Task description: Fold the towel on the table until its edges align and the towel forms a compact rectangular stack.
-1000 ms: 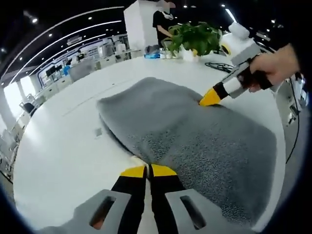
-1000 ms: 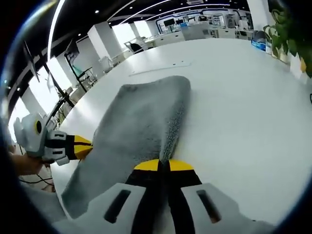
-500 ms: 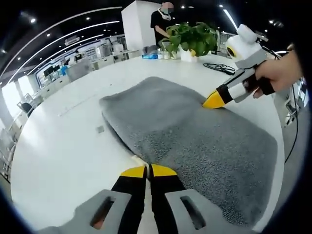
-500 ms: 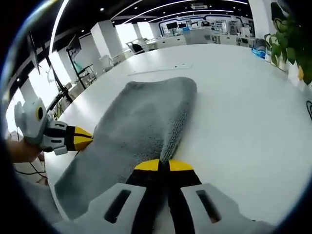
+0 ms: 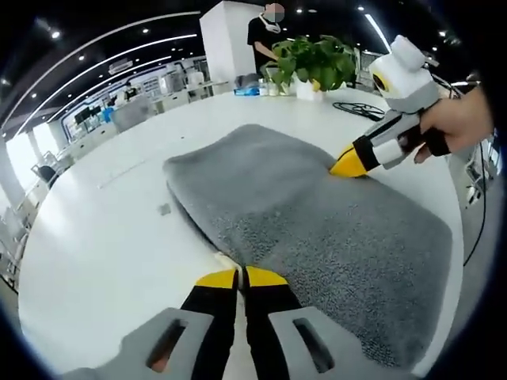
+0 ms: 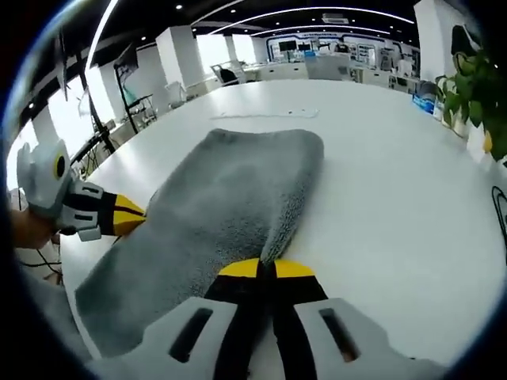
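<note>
A grey towel [image 5: 317, 214] lies folded over on the white table [image 5: 103, 237], its far end rounded. My left gripper [image 5: 240, 276] is shut on the towel's near edge, yellow tips pinching the cloth. Across the towel, the right gripper [image 5: 348, 165] comes in from the right in a person's hand, its yellow tips pinching the opposite edge. In the right gripper view the same towel [image 6: 214, 206] stretches away over the table [image 6: 396, 206]; my right gripper [image 6: 266, 268] is shut on its near edge, and the left gripper [image 6: 127, 215] grips the towel's left edge.
A green potted plant [image 5: 317, 59] and a black cable [image 5: 355, 108] sit at the table's far side, with a person [image 5: 264, 39] standing behind them. The plant [image 6: 475, 87] also stands at the right. Bare table surrounds the towel on both sides.
The towel has been pulled slightly flatter and wider between the two grippers. The right gripper has shifted a little, still pinching its edge.
</note>
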A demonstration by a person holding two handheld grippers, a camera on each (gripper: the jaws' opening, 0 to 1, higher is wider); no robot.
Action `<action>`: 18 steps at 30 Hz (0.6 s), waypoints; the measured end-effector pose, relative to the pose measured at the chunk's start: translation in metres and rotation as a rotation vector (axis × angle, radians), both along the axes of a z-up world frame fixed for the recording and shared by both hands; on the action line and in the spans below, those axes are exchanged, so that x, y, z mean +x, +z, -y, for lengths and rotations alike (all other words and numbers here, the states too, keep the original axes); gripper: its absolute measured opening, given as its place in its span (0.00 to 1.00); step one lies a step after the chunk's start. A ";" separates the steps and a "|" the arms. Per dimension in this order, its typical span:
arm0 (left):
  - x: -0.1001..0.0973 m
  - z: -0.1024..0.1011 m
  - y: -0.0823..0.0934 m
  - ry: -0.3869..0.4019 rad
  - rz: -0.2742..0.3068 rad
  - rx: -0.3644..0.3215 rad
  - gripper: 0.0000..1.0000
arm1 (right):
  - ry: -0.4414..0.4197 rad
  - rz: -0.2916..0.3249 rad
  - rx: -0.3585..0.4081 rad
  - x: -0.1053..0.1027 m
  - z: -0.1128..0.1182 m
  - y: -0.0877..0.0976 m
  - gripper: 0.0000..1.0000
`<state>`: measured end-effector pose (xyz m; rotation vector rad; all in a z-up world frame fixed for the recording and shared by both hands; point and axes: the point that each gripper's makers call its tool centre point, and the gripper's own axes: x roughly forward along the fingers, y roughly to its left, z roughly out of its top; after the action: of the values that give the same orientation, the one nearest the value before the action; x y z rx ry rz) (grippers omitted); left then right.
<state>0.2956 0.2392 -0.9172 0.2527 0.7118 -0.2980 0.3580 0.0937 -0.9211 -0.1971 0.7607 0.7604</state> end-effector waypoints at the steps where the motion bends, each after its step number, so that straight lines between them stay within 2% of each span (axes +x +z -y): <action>1: 0.000 0.000 0.000 -0.003 -0.011 -0.003 0.03 | 0.006 0.007 -0.010 0.000 0.000 0.000 0.02; 4: -0.002 -0.001 0.001 0.034 -0.078 -0.076 0.05 | 0.015 0.000 -0.010 0.002 0.001 0.002 0.03; 6: -0.002 -0.004 0.002 0.064 -0.104 -0.110 0.08 | 0.029 0.022 -0.003 0.004 0.003 0.007 0.04; 10: 0.001 -0.008 0.014 0.073 -0.086 -0.146 0.25 | 0.052 0.022 0.022 0.004 0.001 0.014 0.08; 14: 0.003 -0.006 0.029 0.058 -0.047 -0.158 0.30 | 0.058 0.028 0.056 0.003 -0.001 0.023 0.18; 18: 0.000 -0.002 0.042 0.021 -0.019 -0.144 0.41 | 0.109 0.051 0.054 -0.004 -0.003 0.032 0.23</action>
<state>0.2960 0.2410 -0.8753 0.1055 0.7081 -0.3301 0.3542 0.0968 -0.8895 -0.2094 0.6847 0.8750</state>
